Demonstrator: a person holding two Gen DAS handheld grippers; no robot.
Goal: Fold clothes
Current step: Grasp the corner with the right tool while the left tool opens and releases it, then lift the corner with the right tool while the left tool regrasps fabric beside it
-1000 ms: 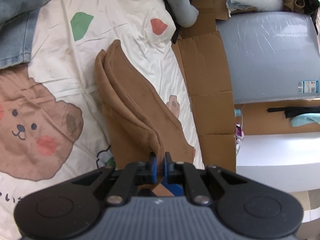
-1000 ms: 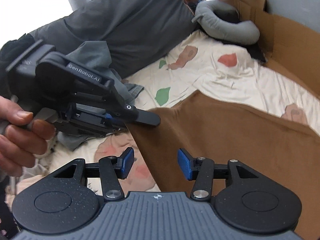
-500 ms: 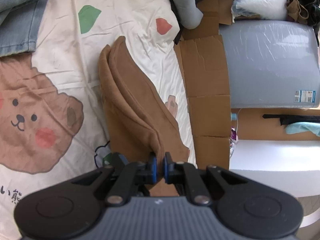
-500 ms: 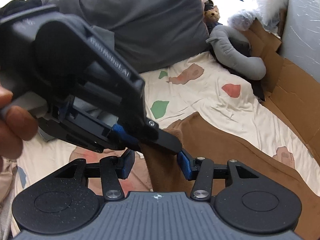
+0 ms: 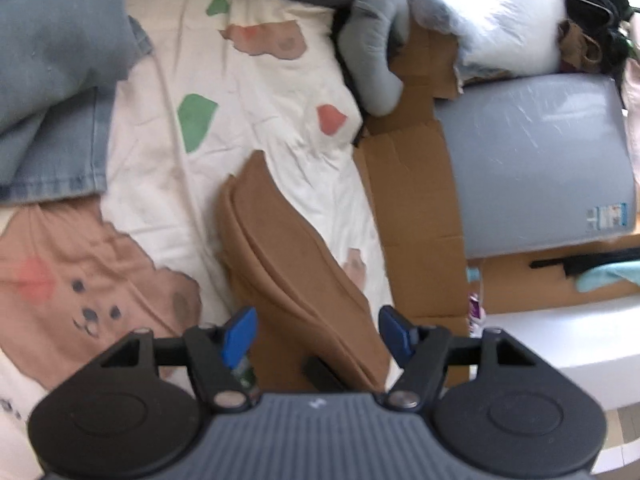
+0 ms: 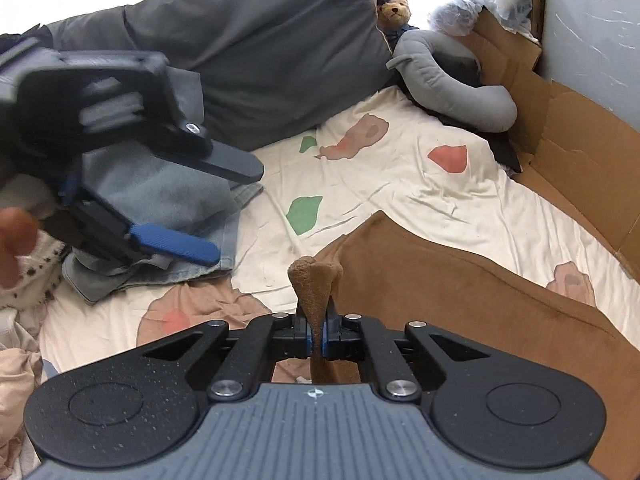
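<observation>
A brown garment (image 5: 288, 256) lies folded in a long strip on the bear-print bedsheet (image 5: 260, 92). In the left wrist view my left gripper (image 5: 318, 334) has its jaws opening wide; the garment's near end lies between the blue pads (image 5: 240, 334) without touching them. In the right wrist view my right gripper (image 6: 316, 334) is shut on a bunched corner of the brown garment (image 6: 460, 280), which sticks up between the pads. The left gripper (image 6: 224, 208) hangs open at the left of that view, held by a hand (image 6: 14, 240).
Blue denim jeans (image 5: 52, 92) lie at the left of the sheet, beside a dark grey pillow (image 6: 260, 48). A grey plush toy (image 6: 452, 80) and teddy bear (image 6: 394, 10) sit at the back. Cardboard (image 5: 416, 200) and a grey mattress (image 5: 536, 168) border the right side.
My left gripper let go of the brown garment, opened wide and drew away to the left. My right gripper closed on the corner that the left one had held.
</observation>
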